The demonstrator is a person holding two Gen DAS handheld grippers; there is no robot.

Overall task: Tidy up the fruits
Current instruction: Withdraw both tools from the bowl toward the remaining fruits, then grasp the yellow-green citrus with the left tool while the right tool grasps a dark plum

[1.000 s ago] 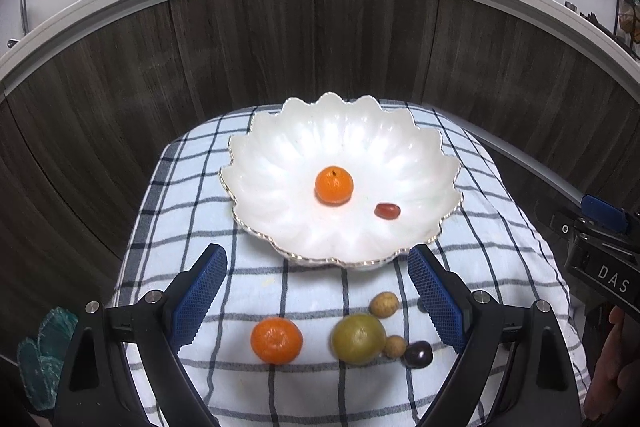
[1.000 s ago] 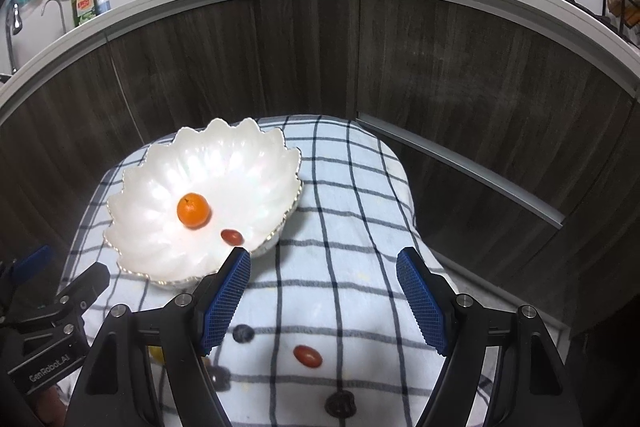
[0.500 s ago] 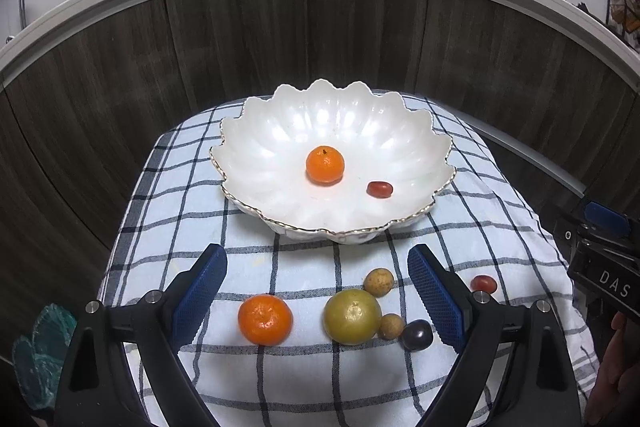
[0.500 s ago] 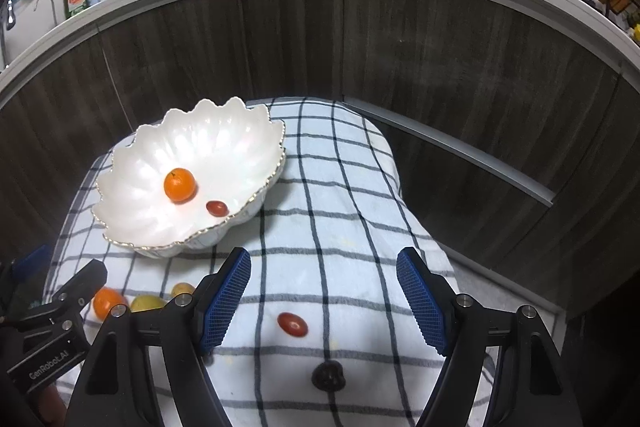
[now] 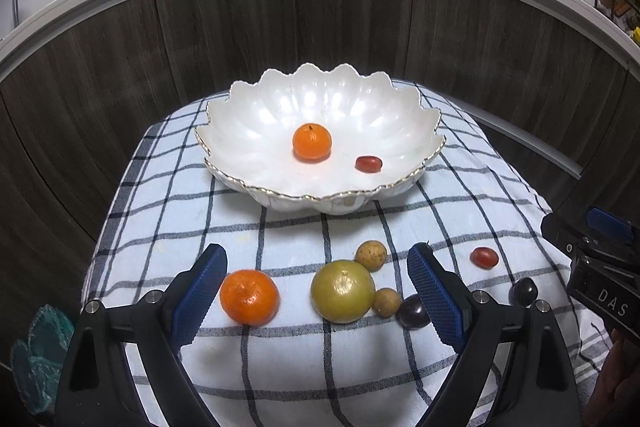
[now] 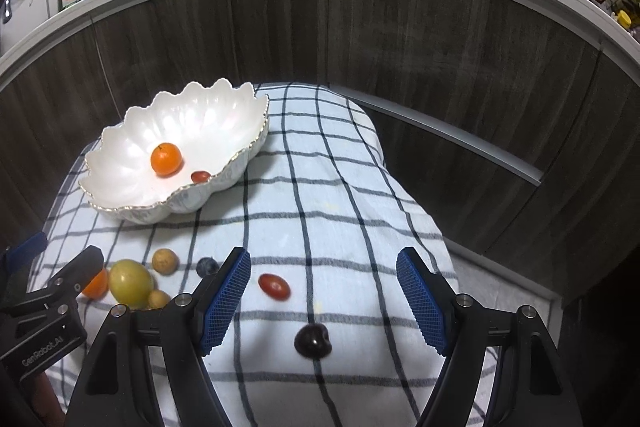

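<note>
Both grippers (image 5: 316, 291) (image 6: 322, 301) agape above fruit.

I count one bowl (image 5: 340, 205), ahead of my left fingers (image 5: 200, 291). Two oranges: one (image 5: 312, 142) in the bowl, one (image 5: 249, 297) between my left fingers. Two tomatoes: one (image 5: 368, 163) in the bowl, one (image 6: 274, 287) between my right fingers (image 6: 226, 299). One green fruit (image 5: 343, 291) sits between my left fingers with two tan fruits (image 5: 371, 255) (image 5: 386, 302). Two dark fruits: one (image 5: 412, 311) at my left gripper's right finger, one (image 6: 313, 341) between my right fingers.
</note>
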